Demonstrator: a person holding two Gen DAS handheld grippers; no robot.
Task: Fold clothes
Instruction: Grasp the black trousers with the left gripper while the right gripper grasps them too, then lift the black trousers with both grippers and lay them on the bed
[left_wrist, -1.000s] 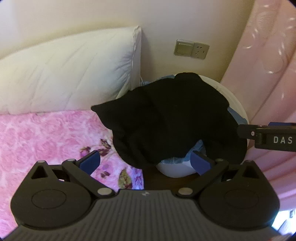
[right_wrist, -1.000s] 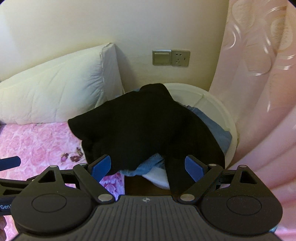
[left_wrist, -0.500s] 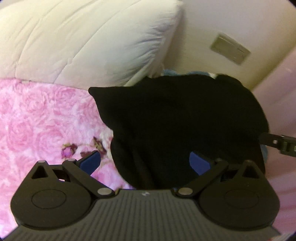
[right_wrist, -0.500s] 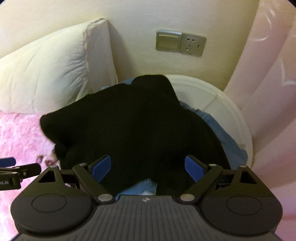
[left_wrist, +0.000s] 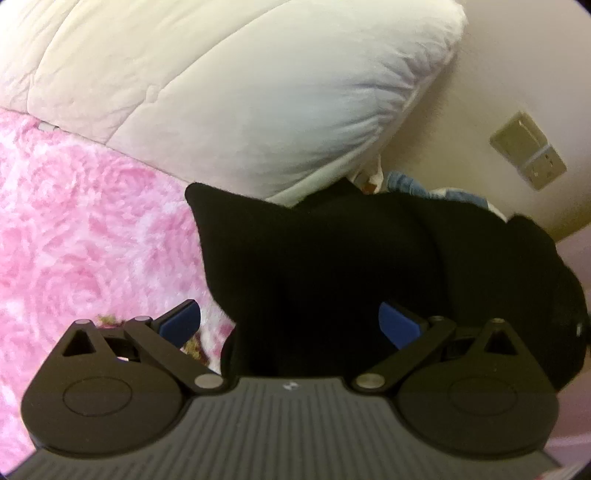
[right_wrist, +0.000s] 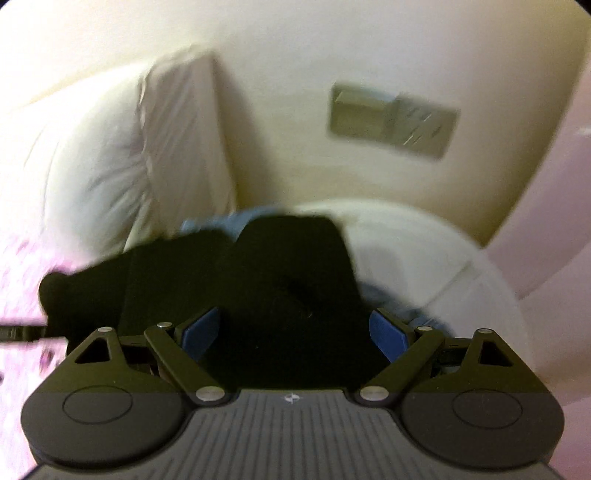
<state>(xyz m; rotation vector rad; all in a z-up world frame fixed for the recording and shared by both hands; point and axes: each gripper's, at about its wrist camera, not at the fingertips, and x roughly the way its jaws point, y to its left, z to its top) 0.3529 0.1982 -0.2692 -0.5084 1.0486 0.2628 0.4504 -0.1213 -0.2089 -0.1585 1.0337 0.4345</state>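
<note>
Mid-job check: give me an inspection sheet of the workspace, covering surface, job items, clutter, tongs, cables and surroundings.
Surface: pink floral bedspread.
Job's things: black garment draped over a white basin; blue denim beneath it.
Clutter: nothing seen.
Tongs: left tongs open, right tongs open, both close above the black garment, gripping nothing.
Cables: nothing seen.
Surroundings: white pillow, wall socket plate, pink curtain; right view blurred.

Both wrist views look down close over the black garment (left_wrist: 332, 266), sharing pillow (right_wrist: 110, 158) and wall socket (left_wrist: 528, 151).
</note>
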